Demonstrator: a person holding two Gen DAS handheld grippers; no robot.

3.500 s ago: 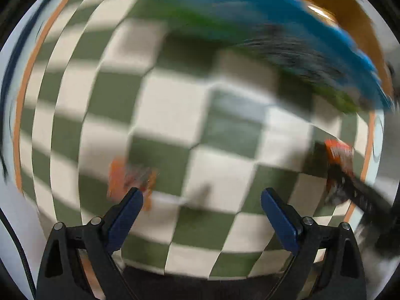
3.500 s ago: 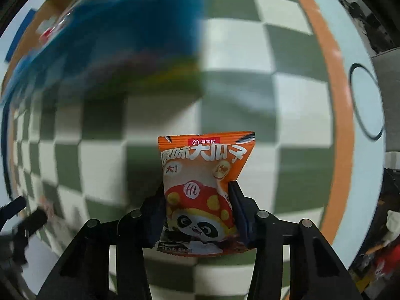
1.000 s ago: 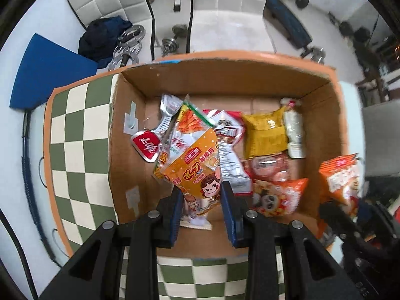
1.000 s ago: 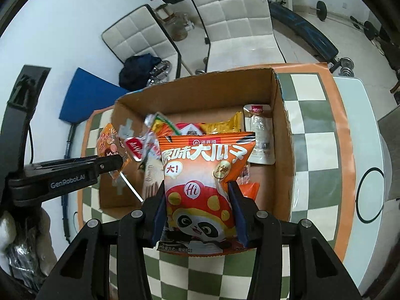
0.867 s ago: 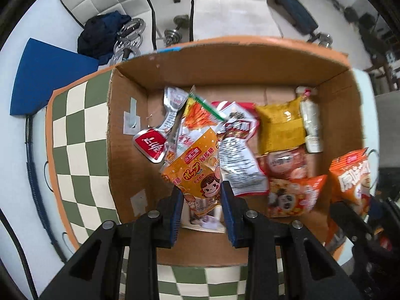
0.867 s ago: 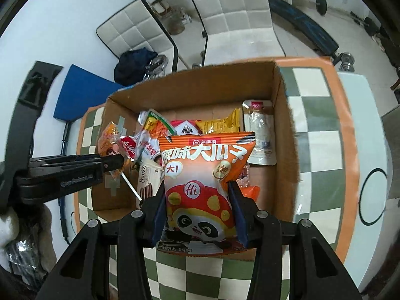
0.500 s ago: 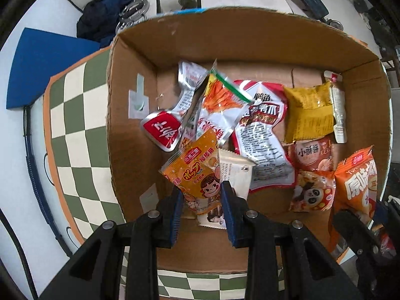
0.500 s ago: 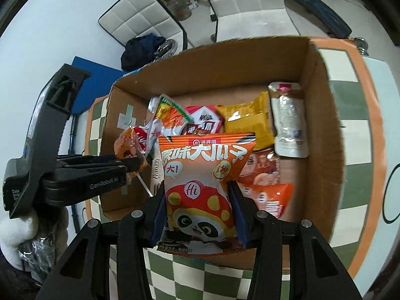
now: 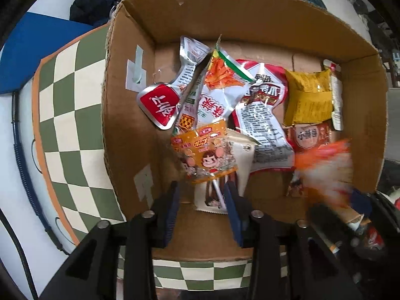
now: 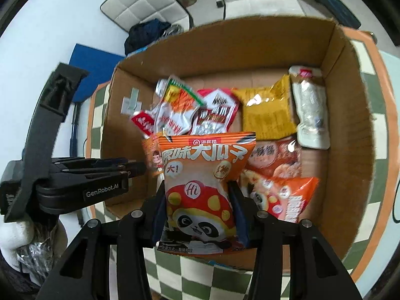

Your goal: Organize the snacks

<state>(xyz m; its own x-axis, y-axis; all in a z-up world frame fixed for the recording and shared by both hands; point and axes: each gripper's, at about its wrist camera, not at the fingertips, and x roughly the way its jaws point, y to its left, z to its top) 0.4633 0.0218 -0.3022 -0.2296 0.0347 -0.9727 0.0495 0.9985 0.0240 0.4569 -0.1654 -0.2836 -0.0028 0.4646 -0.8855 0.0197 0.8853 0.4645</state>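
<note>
Left wrist view. Left gripper [image 9: 202, 201]: jaws spread apart, gripping nothing. Lollipop packet [image 9: 205, 153], orange, girl's face printed on it: just ahead of the fingertips and clear of both pads, its thin sticks trailing back between them; appears to be in free fall. Cardboard box [image 9: 117, 115]: directly below and ahead of the claw, open-topped, on a green-and-cream checkered cloth [image 9: 62, 105]. Contents ahead: red-and-silver pouch [image 9: 160, 106], white-and-red pouch [image 9: 262, 115], yellow packet [image 9: 308, 100]. Blurred orange shape to the claw's right: probably the other gripper's load.

Right wrist view. Right gripper [image 10: 198, 201]: pinching the panda snack bag [image 10: 203, 187], orange, upright, held at its lower half between both fingers. Box wall [image 10: 355, 135] ahead and below; a similar orange bag [image 10: 287, 195] lies just right of the claw; a clear pouch [image 10: 311, 115] sits farther ahead, by the right wall. Left tool visible to the claw's left, over the box.

Step in hand, judged: depositing snacks into the box. Next move calls for parting the right fingers over the bare floor near the front wall, then clearing both tools upward.
</note>
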